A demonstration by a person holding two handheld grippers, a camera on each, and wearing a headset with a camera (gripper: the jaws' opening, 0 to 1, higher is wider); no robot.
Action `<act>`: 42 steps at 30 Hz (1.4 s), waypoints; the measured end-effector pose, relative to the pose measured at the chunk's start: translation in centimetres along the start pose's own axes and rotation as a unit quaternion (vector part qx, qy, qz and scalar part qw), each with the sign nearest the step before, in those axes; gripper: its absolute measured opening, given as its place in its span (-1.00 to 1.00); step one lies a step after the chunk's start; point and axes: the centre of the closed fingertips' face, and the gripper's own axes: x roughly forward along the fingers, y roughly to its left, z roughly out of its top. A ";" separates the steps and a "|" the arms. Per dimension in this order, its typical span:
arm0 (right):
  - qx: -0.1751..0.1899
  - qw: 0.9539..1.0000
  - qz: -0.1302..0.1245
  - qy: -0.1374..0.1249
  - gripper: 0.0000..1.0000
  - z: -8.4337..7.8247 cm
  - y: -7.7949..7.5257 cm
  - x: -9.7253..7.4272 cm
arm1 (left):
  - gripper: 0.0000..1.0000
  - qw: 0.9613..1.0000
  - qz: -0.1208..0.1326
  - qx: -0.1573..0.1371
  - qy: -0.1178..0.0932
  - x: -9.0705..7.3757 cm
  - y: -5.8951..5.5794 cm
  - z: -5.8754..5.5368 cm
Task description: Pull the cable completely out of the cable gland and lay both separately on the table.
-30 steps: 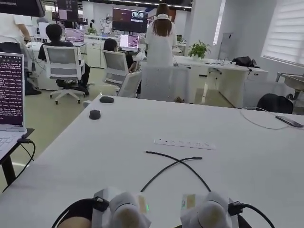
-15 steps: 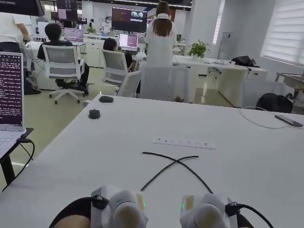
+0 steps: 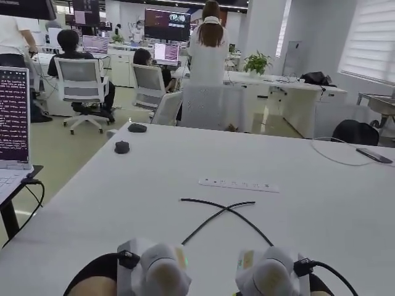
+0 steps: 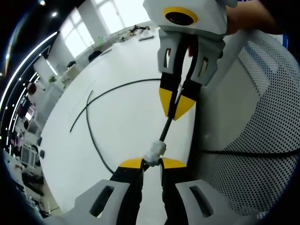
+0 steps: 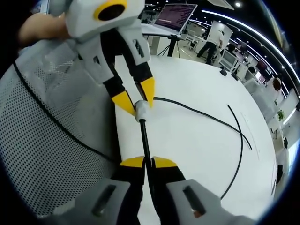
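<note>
My left gripper [image 4: 151, 161] is shut on the white cable gland [image 4: 153, 151], just above the table's near edge. A black cable [image 4: 93, 136] runs through the gland. My right gripper [image 5: 146, 161] faces it, shut on the cable [image 5: 143, 136] a short way from the gland [image 5: 141, 110]. The two grippers point at each other, with a short straight stretch of cable between them. In the head view the rest of the cable [image 3: 225, 209] lies on the white table [image 3: 123, 203] as two runs crossing each other. Both white gripper housings sit at that view's bottom edge.
A white power strip [image 3: 238, 184] lies beyond the cable. Two dark mice [image 3: 122, 147] sit at the far left, a phone [image 3: 373, 155] at the far right. A laptop [image 3: 13, 117] stands left of the table. A white mesh chair back [image 4: 262, 117] is close behind the grippers.
The cable's far end on the table has slid slightly to the left. Both gripper housings have shifted a little; their grips look the same.
</note>
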 end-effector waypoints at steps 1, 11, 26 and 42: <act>0.000 1.000 -0.003 0.002 -0.93 -0.1 -0.1 -0.1 | -0.72 1.000 0.002 -0.002 0.001 0.0 0.1 -0.1; 0.015 0.998 -0.028 0.049 -0.92 -2.3 -1.3 -0.3 | -0.72 1.000 0.016 -0.013 0.011 -0.3 0.7 -0.7; 0.058 0.983 -0.078 0.154 -0.89 -7.4 -3.2 -1.6 | -0.72 1.000 0.017 -0.013 0.013 -0.3 0.4 -0.7; 0.035 0.998 0.027 -0.038 -0.59 2.0 1.2 -0.8 | -0.71 1.000 0.026 -0.001 0.004 -0.6 0.3 -0.1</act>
